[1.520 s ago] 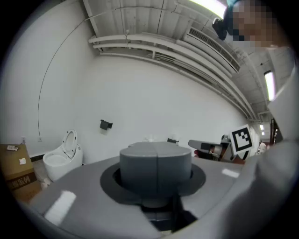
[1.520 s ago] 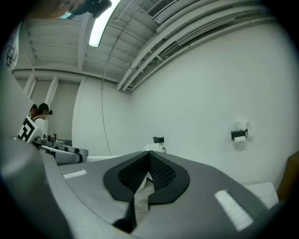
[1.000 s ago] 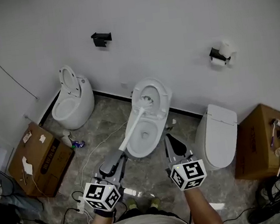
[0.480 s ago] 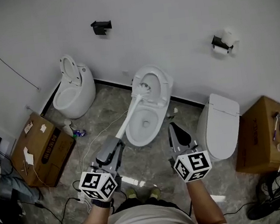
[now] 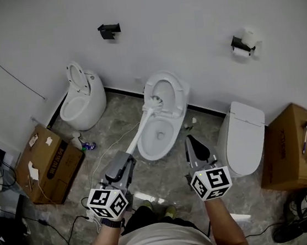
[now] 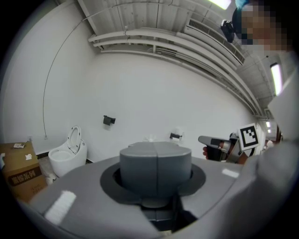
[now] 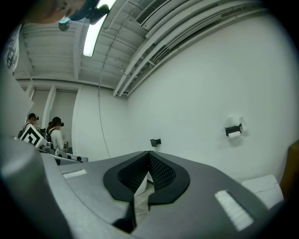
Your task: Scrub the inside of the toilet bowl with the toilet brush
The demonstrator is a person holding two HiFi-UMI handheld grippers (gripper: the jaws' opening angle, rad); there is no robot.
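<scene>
Hardly anything has shifted since 0.5 s ago: the toilet brush [image 5: 142,129] still slants from the left tongs [image 5: 126,160] up to the back of the toilet bowl [image 5: 173,138], and both tongs keep their places on the near side of it.

From the head view, the toilet sits at 12 o'clock from the person on a grey stone-patterned floor [image 5: 115,126]. The left tongs are at about 7 o'clock of the bowl and are clamped on the lower end of the white handle. The brush head [image 5: 156,99] lies at the bowl's 12 o'clock edge, against the raised seat [image 5: 173,92]. In the left gripper view the left tongs [image 6: 155,161] show their 2 grey halves pressed together along a seam.

The right tongs [image 5: 189,141] hang at about 5 o'clock of the bowl, apart from it. In the right gripper view their tips [image 7: 148,156] meet, with only a narrow slit below them and nothing held.

A second toilet [image 5: 81,103] with its seat up stands at 10 o'clock of the bowl, and a third [image 5: 244,141], with its lid down, at 4 o'clock. A cardboard box [image 5: 45,166] sits at 8 o'clock.
</scene>
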